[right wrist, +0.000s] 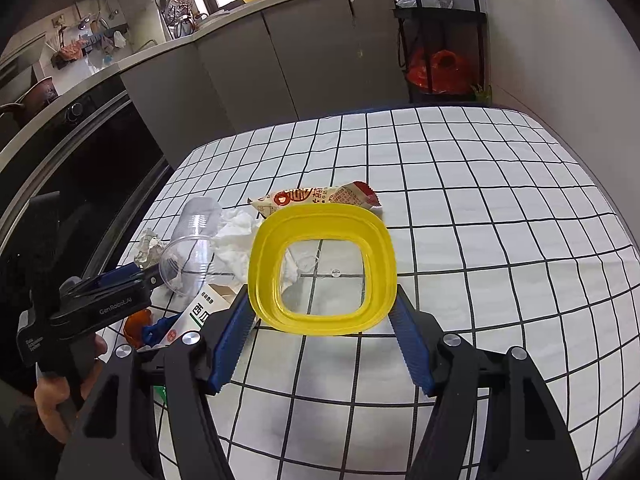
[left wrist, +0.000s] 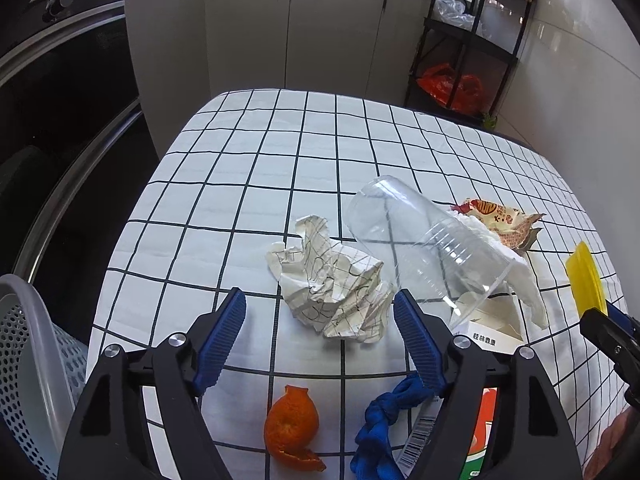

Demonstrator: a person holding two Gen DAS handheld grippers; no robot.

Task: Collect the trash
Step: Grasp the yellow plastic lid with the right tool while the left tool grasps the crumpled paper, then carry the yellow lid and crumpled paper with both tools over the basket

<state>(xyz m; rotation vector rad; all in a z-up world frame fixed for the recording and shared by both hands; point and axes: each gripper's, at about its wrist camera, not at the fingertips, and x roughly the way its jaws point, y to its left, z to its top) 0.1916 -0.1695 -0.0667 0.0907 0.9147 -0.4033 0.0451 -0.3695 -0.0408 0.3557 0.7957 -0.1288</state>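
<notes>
Left gripper [left wrist: 320,336], jaws wide and empty, faces the crumpled paper [left wrist: 332,288] at frame centre; right gripper [right wrist: 322,320] clasps a yellow lid [right wrist: 322,270].

Left gripper [left wrist: 320,340] jaws spread wide, right gripper [right wrist: 322,320] jaws clamped on something held level

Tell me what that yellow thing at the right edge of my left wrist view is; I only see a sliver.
Observer: A yellow lid, a square frame with a clear centre, gripped between the fingers of the right gripper.
Operator: Report what lies behind it.
Observer: A snack wrapper with a red end, lying on the checked tablecloth just beyond the lid's far edge.
</notes>
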